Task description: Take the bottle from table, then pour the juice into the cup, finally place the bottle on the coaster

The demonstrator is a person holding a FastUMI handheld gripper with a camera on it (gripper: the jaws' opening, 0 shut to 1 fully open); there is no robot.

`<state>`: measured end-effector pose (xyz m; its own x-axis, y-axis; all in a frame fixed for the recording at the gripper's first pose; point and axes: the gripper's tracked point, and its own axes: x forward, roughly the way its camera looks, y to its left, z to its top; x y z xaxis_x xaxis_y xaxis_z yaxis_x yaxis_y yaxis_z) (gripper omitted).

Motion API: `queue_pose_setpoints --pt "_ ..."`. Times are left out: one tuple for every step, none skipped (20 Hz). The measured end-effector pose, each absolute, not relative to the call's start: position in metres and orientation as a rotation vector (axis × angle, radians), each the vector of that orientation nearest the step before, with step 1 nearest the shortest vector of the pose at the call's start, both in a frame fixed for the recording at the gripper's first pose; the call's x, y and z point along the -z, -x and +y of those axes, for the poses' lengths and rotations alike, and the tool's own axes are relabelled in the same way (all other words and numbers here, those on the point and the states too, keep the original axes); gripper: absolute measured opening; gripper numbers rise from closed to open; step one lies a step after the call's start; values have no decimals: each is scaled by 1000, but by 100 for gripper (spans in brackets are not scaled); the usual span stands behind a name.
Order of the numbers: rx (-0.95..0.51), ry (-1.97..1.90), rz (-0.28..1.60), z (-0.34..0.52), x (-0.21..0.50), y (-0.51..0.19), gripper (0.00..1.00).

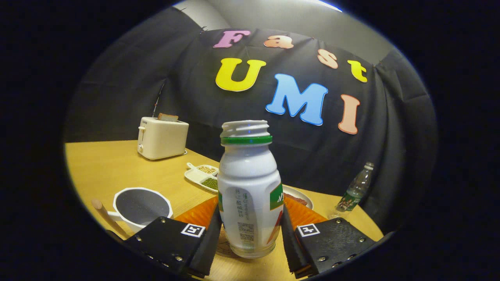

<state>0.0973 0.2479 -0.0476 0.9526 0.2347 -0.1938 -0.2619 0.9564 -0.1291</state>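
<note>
- We find the bottle point(249, 187) upright between the 2 fingers of the gripper point(250, 238), cap off, a green ring below its threaded neck.
- Both fingers flank its lower body closely; we cannot tell whether they press on it.
- Its base sits at the wooden table point(105, 168), over a round coaster point(223, 246) partly hidden beneath it.
- Beyond the fingers lies an orange mat point(199, 214).
- We note a white pan point(140, 207) near the left finger, a toaster point(162, 137) farther back, a divided dish point(203, 176) of grains and a clear plastic bottle point(356, 189) well apart.
</note>
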Motion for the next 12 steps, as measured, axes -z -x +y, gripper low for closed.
queue_pose_setpoints --pt "-259 116 183 248 48 -99 71" --pt "-268 73 188 250 51 -100 71" --pt "-278 29 190 252 51 -102 71" --pt "-284 -8 190 255 51 -105 71" --pt "-285 -34 196 256 51 -108 71" --pt "-287 -54 206 259 54 -112 71" --pt "-289 -65 218 261 57 -114 71" --pt "-290 -70 225 260 60 -115 71" --pt "-289 -71 233 261 62 -118 71" --pt "-294 -76 238 263 64 -116 71" --pt "-298 -81 244 263 66 -116 71" --pt "-296 -81 254 264 70 -117 71"
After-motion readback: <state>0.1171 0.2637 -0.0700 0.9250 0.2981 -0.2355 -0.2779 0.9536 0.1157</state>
